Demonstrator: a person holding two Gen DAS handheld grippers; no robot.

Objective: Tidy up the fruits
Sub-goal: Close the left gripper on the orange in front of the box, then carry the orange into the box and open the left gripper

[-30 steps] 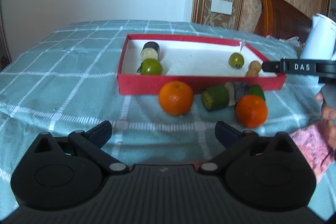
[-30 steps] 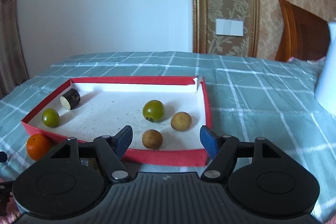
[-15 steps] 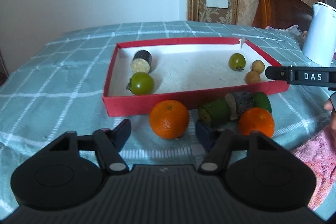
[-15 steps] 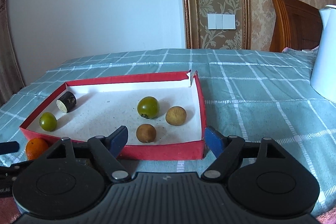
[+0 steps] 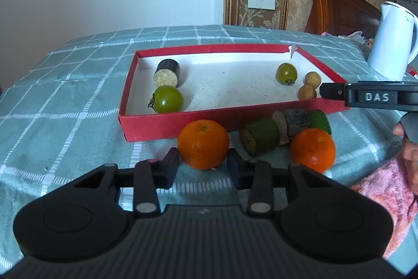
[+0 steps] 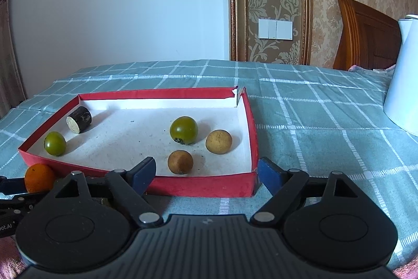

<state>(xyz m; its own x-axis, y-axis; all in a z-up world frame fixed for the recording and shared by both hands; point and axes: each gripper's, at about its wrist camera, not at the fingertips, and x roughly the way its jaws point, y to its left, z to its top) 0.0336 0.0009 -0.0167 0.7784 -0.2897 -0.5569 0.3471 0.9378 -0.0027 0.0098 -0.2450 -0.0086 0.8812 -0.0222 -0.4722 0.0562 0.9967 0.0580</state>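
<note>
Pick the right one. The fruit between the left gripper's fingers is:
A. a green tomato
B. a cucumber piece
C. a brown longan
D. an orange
D. In the left wrist view the left gripper has its jaws closing on either side of the near orange, which sits on the cloth in front of the red box.

Soft daylight, evenly bright; faint shadows right of fruit in red tray (image 6: 249,122). Sharp centre, strong fisheye bending at edges, dark vignette in corners.
</note>
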